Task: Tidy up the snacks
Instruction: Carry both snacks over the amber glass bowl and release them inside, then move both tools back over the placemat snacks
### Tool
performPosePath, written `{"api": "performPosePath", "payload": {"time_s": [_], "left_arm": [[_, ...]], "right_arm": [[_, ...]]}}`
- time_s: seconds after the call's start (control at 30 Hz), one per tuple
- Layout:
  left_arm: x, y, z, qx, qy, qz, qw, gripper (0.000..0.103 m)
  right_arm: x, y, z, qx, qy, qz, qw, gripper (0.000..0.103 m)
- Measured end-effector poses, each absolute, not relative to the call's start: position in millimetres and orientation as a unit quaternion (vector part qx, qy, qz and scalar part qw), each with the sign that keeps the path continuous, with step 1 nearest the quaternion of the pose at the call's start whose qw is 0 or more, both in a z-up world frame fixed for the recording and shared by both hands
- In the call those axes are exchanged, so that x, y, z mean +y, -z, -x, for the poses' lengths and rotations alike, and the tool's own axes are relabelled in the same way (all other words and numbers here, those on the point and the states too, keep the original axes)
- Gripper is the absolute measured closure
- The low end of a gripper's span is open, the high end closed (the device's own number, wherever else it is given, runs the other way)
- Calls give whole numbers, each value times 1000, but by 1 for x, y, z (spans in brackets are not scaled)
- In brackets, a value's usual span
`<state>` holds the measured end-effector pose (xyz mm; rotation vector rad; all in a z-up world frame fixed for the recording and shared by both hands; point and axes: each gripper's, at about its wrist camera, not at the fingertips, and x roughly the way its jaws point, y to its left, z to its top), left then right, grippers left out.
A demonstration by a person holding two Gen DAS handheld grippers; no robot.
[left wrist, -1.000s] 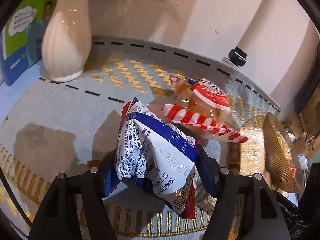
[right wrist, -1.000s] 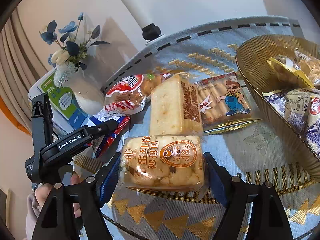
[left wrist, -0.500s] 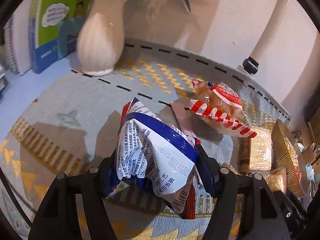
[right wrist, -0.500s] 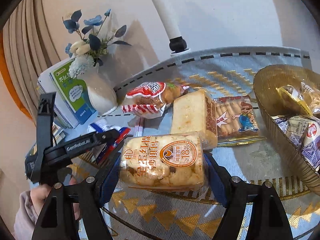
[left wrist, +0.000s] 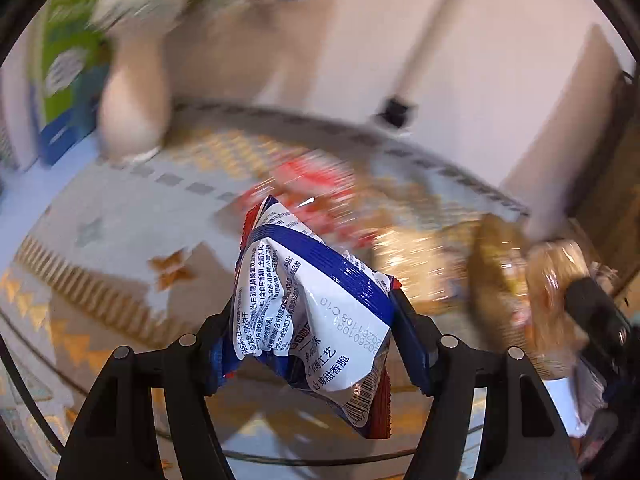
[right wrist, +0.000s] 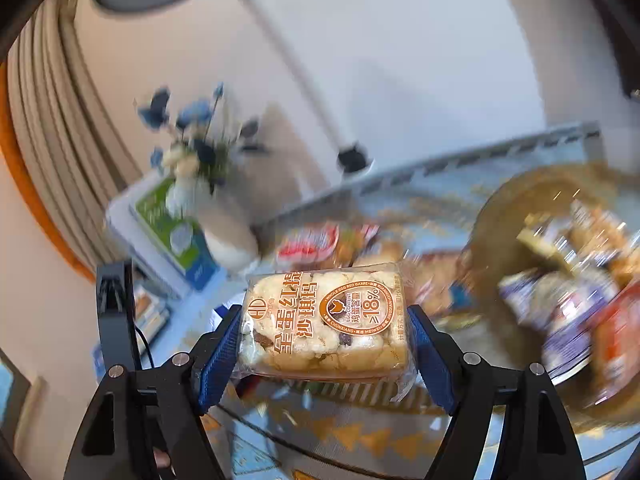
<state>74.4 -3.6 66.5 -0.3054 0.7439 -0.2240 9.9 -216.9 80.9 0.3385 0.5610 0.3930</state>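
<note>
My left gripper (left wrist: 316, 344) is shut on a crumpled blue and white snack packet (left wrist: 308, 300) and holds it above the patterned table mat (left wrist: 120, 216). My right gripper (right wrist: 326, 344) is shut on a clear-wrapped egg cake bar with orange print (right wrist: 326, 320), lifted off the table. A golden bowl (right wrist: 492, 216) with several snack packets sits to the right in the right wrist view, blurred. A red and white snack bag (right wrist: 310, 244) and other snacks lie on the mat behind the cake bar. The right gripper with its bar shows at the right edge of the left wrist view (left wrist: 560, 304).
A white vase with blue flowers (right wrist: 224, 236) and a green and blue book (right wrist: 176, 232) stand at the back left. A lamp pole with a black clamp (right wrist: 354, 160) rises at the table's far edge. The left gripper's body (right wrist: 116, 312) is at left.
Both grippers have risen and drawn back from the table with their snacks still held. The views are now motion-blurred, and the bowl sits closer on the right.
</note>
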Motion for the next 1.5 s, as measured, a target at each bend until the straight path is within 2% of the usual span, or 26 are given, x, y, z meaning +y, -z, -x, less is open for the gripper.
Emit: {"api": "performPosePath", "payload": {"time_s": [0.27, 0.57, 0.67, 0.73, 0.77, 1.03, 1.5], "left_arm": [[-92, -124, -81, 323, 215, 125, 913, 37], [-178, -114, -106, 347, 287, 99, 888, 36], [-199, -103, -115, 365, 303, 76, 877, 27], [-212, -98, -115, 377, 289, 43, 879, 6], [-216, -97, -116, 377, 283, 31, 882, 4], [-215, -90, -114, 377, 268, 7, 887, 3], [-148, -109, -112, 367, 219, 42, 903, 3]], "right_arm": [[-292, -139, -22, 247, -129, -168, 946, 25], [-380, -141, -63, 261, -50, -192, 945, 25], [-398, -129, -83, 286, -34, -190, 939, 23], [-409, -117, -97, 311, -15, -192, 931, 16], [-411, -114, -101, 315, -5, -194, 929, 12], [-421, -100, -105, 331, 14, -202, 922, 12], [-362, -131, -90, 318, -3, -163, 934, 9]]}}
